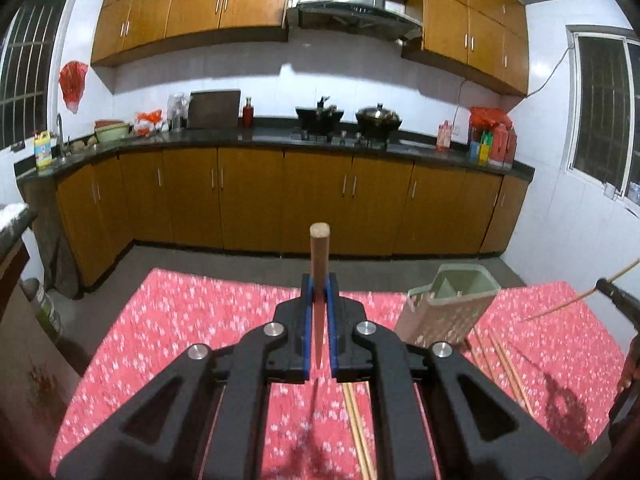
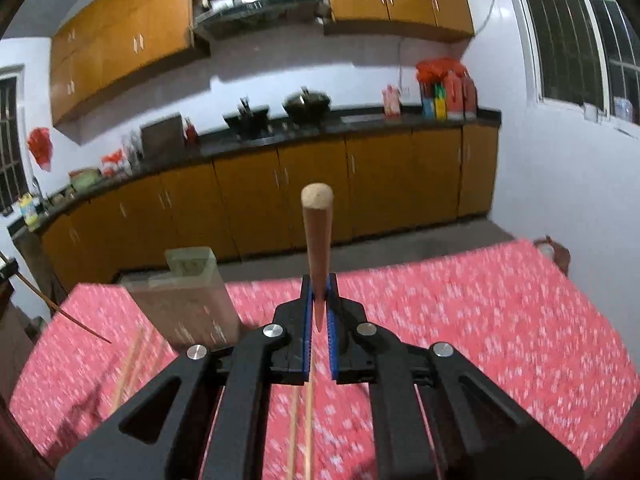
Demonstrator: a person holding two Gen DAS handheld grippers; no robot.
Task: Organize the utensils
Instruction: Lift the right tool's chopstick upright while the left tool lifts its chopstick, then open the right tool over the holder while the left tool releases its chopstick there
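Left tongs (image 1: 319, 294) and right tongs (image 2: 319, 294) each pinch 1 upright chopstick (image 1: 319, 264).

Clearance over worktop (image 1: 200, 312)

We note the tilted utensil holder (image 1: 444, 308) and loose chopsticks (image 1: 500, 364) obstructing the right; our left side lies open cloth.

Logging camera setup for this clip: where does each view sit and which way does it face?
Left wrist: rides the left gripper, facing the kitchen counter across the red tablecloth; own jaws shut on a chopstick; holder to its right.
Right wrist: rides the right gripper, tilted, same direction; jaws shut on another chopstick; holder to its left.
Shared: holder, tablecloth, loose chopsticks, counter.
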